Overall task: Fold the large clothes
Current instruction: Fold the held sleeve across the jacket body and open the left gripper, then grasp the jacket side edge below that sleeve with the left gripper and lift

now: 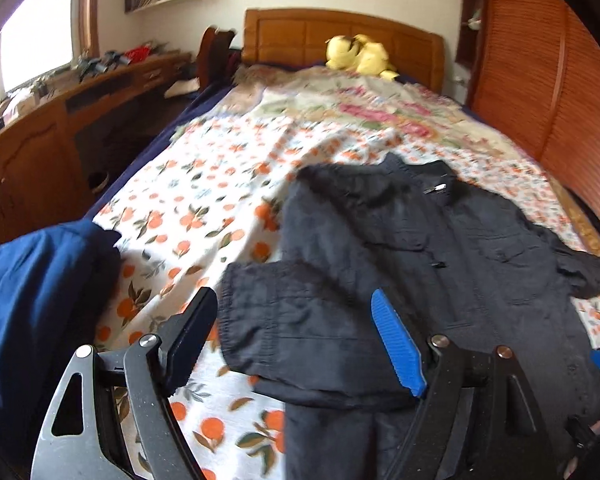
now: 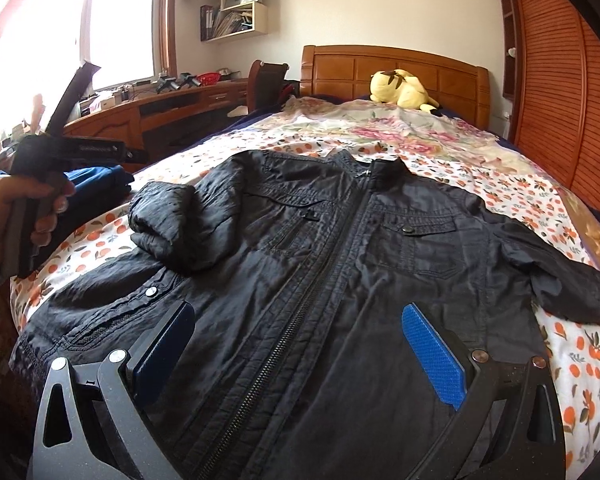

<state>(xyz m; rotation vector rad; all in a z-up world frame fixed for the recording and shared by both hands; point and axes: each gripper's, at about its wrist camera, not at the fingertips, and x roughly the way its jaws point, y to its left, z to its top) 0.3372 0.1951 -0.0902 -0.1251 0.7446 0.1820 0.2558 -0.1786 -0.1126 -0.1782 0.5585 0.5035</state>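
Left wrist view. My left claw (image 1: 296, 344) stands wide, nothing between its pads; the black finger (image 1: 192, 336) hangs over the bedspread and the blue ribbed pad (image 1: 398, 346) over cloth. Under it lies the black zip-front cotton jacket (image 1: 440, 240), spread front-up on the bed with the orange-fruit printed white bedspread (image 1: 188, 208), toward the foot end and nearer the right edge. One sleeve (image 1: 300, 320) is folded across the chest, its elastic cuff pointing to the left edge. I judge it lies so because the first fold brings that sleeve inward, and the claw gapes so as not to drag it. A folded dark blue garment (image 1: 40, 300) sits at the left edge near the foot, probably parked there as done work. A yellow plush toy (image 1: 360, 56) rests against the wooden headboard (image 1: 340, 36), well apart from the jacket.

Right wrist view. My right claw (image 2: 296, 352) is also wide and holds nothing; its pads straddle the zip (image 2: 300, 320) just above the hem. I judge it hovers there at the ready. The collar (image 2: 376, 172) points toward the headboard. The other sleeve (image 2: 560, 276) lies stretched toward the right edge, not yet folded; that looks like the next step. A hand (image 2: 32, 208) grips the left tool above the left edge.
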